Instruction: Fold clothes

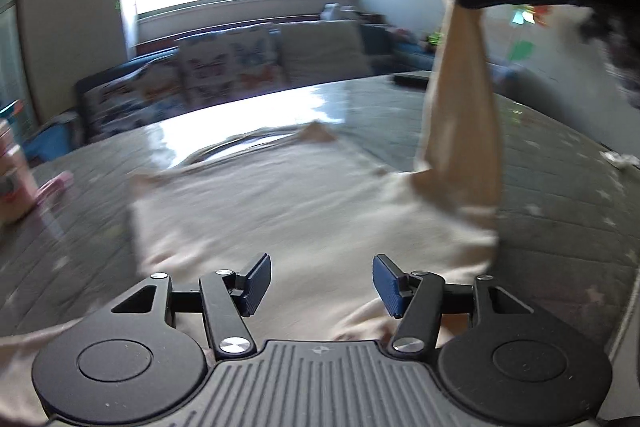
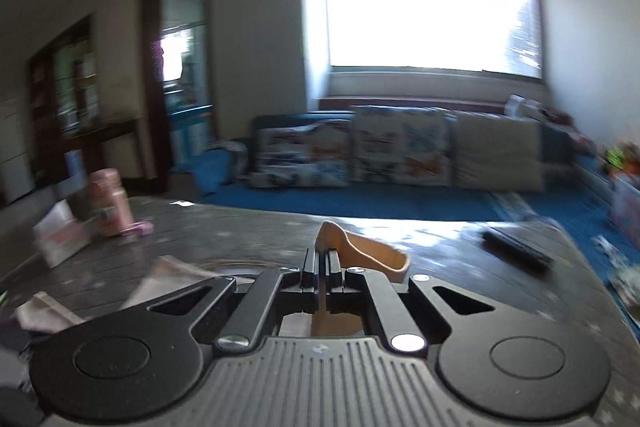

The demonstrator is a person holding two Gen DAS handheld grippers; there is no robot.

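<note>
One grey table (image 1: 560, 187) is seen beneath both grippers, with a cream shirt (image 1: 280, 207) spread directly ahead of the left gripper (image 1: 322, 285), whose jaws are parted and empty; its sleeve (image 1: 460, 107) is pinched and lifted by the right gripper (image 2: 322, 259)

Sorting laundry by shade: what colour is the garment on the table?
Pale beige garment, clearest in the left wrist view.

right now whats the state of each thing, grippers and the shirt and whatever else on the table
left gripper: open, above the shirt
right gripper: shut on the sleeve
sleeve: lifted off the table
shirt: body spread flat on the table
pink bottle: upright, blurred
</note>
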